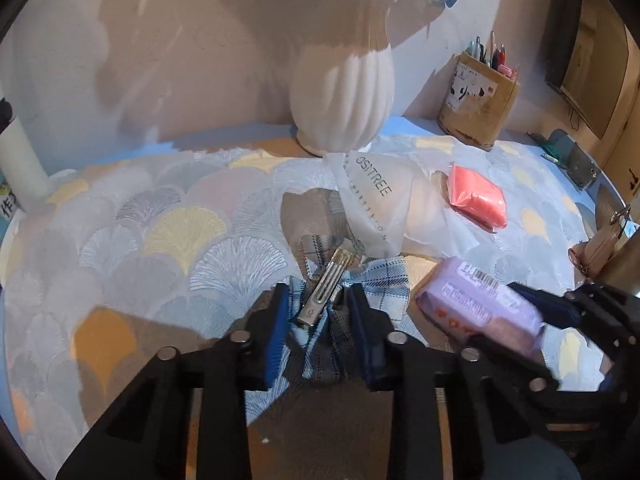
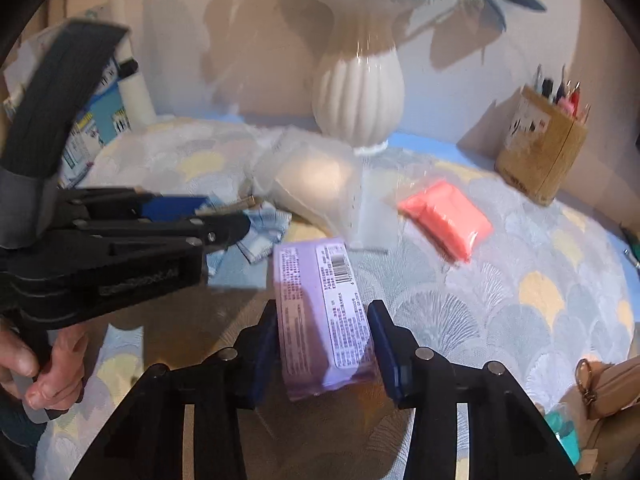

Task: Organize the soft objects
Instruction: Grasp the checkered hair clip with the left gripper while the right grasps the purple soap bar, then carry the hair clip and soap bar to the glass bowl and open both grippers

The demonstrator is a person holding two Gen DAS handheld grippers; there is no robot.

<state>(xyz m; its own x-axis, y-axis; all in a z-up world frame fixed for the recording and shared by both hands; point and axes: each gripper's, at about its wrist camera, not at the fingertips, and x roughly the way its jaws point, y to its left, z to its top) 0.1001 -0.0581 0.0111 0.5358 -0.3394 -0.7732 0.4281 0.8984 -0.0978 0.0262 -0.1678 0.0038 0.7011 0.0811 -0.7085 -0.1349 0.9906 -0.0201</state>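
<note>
A blue-and-white plaid bow (image 1: 384, 280) with a metal hair clip (image 1: 324, 296) lies on the fan-patterned tablecloth (image 1: 160, 240). My left gripper (image 1: 318, 300) is shut on the bow's bunched middle, a blue pad pressing each side. To its right lies a purple wrapped soft pack (image 1: 480, 304). In the right wrist view the pack (image 2: 320, 300) lies lengthwise between the blue pads of my right gripper (image 2: 323, 312), which touch both its sides. My left gripper (image 2: 224, 216) comes in from the left over the bow (image 2: 264, 232), with a hand (image 2: 44, 364) on its handle.
A translucent plastic bag (image 1: 376, 208) and a pink wrapped pack (image 1: 476, 196) lie just beyond. Against the wall stand a white ribbed vase (image 1: 344, 92) and a cardboard pen holder (image 1: 476, 108). A beige purse (image 2: 612, 384) sits at the right edge.
</note>
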